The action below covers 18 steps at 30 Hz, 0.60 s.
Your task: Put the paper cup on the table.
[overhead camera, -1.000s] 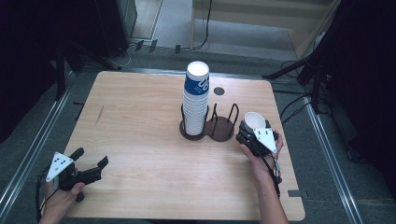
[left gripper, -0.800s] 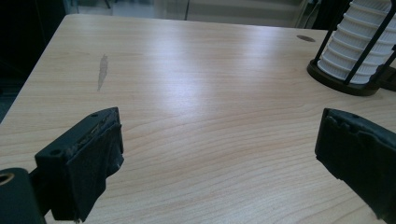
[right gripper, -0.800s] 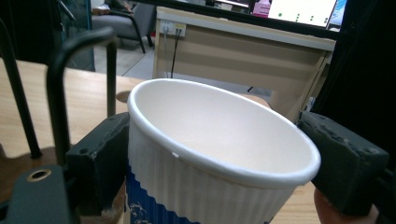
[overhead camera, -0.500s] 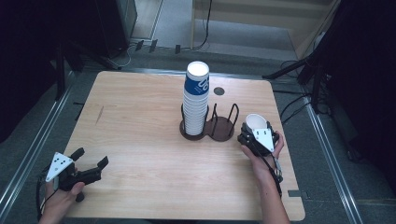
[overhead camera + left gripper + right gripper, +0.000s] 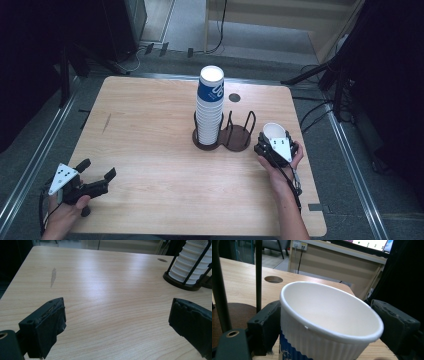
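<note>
Clamping 1 paper cup (image 5: pixel 324 322) (white, ribbed) between both pads, right gripper (image 5: pixel 274 145) beside the holder (image 5: pixel 235 140). Left gripper (image 5: pixel 95 175) gaped wide, empty, over the table (image 5: pixel 150 130).

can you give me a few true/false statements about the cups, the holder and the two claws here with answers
1. The right claw grips a single paper cup. True.
2. The left claw holds a cup. False: it is open, with nothing between its pads.
3. The cup stack stands in the holder's left ring. True.
4. The holder's right ring is full of cups. False: it is empty.
5. The held cup lies on its side. False: its mouth faces up.
</note>
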{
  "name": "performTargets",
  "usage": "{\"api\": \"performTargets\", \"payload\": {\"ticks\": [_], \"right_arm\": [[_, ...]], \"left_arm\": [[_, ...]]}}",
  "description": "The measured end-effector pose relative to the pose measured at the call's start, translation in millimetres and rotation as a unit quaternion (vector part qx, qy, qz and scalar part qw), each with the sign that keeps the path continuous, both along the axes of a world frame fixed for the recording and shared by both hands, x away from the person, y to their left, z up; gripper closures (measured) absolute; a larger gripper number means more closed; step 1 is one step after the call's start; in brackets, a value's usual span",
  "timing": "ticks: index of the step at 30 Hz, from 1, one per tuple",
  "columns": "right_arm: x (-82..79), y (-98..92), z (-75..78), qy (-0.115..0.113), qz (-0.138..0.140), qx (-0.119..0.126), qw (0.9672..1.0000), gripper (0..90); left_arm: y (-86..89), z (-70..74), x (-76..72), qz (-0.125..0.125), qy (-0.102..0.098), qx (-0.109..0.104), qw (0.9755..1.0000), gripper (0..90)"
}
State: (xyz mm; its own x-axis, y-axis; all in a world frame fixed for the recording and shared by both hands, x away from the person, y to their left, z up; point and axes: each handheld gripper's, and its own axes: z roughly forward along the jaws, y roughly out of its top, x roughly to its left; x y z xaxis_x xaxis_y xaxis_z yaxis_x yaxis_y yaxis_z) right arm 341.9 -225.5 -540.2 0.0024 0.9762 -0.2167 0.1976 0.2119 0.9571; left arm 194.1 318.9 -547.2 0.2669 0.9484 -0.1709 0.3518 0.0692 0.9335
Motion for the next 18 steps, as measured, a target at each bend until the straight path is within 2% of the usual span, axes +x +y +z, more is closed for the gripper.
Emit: {"api": "performTargets", "payload": {"ticks": [5,6,14,17,18], "right_arm": [[-0.6,-0.4,0.7,0.006,-0.001,0.007,1.0000,13.3],[-1.7,0.0,1.5,0.013,0.010,0.014,0.9998,12.6],[-3.7,1.6,1.3,0.022,0.025,0.020,0.9993,9.2],[-3.2,-0.2,1.7,0.026,0.024,0.033,0.9988,5.4],[-3.2,-1.5,2.8,0.032,0.031,0.046,0.9979,2.0]], "left_arm": [[0.5,-0.4,0.8,0.000,-0.001,-0.003,1.0000,1.7],[0.6,-0.4,0.8,-0.001,-0.001,-0.003,1.0000,1.7],[0.1,0.0,-0.4,-0.002,-0.001,-0.005,1.0000,1.7],[0.4,-0.1,-0.2,-0.002,-0.001,-0.005,1.0000,1.7],[0.5,-0.3,0.0,-0.002,-0.001,-0.005,1.0000,1.7]]}}
